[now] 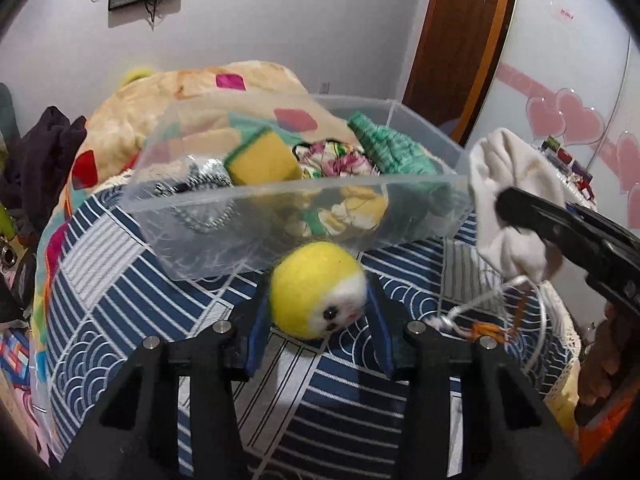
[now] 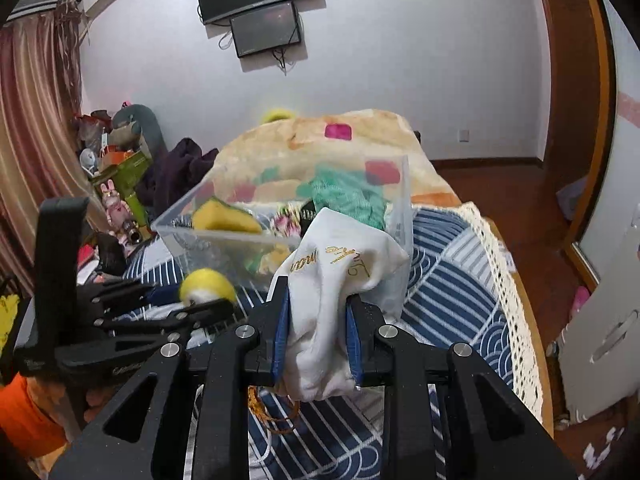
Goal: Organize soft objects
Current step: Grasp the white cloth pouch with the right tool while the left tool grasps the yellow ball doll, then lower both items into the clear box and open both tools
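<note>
Left gripper [image 1: 320, 300], lower centre of its view: clenching a yellow felt ball [image 1: 316, 292] just before the clear bin [image 1: 304, 236], apparently for dropping in. Right gripper [image 2: 316, 336], lower centre: pinching a white cloth pouch [image 2: 340, 276], lifting it binward.

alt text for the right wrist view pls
The right gripper clamps a white cloth pouch just before a clear plastic bin of soft items on a blue patterned bed; at left, the left gripper holds a yellow felt ball.
</note>
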`<move>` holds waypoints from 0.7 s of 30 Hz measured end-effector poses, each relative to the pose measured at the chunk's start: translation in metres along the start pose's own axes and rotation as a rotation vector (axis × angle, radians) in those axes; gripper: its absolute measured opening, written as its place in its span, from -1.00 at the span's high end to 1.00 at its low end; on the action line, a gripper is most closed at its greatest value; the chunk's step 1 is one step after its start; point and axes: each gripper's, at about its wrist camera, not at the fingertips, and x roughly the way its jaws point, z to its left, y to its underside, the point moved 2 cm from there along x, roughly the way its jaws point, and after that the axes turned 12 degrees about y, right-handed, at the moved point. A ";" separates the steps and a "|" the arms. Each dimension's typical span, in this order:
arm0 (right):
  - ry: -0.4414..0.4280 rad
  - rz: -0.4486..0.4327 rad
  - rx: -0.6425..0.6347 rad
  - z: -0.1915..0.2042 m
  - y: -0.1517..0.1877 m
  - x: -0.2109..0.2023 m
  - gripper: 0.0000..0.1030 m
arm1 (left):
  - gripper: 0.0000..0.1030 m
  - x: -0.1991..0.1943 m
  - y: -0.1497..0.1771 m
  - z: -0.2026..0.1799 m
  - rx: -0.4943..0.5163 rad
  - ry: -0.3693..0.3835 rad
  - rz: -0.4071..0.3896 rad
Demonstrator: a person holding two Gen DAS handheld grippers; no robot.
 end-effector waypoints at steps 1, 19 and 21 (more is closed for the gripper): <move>-0.003 -0.012 0.000 0.001 -0.004 -0.001 0.57 | 0.14 -0.005 -0.001 -0.001 0.002 0.001 -0.012; 0.008 -0.157 -0.063 0.028 -0.060 0.003 0.56 | 0.14 -0.071 -0.056 0.027 -0.007 -0.102 -0.236; 0.010 -0.159 -0.077 0.033 -0.065 0.008 0.56 | 0.14 -0.065 -0.060 0.032 -0.005 -0.127 -0.233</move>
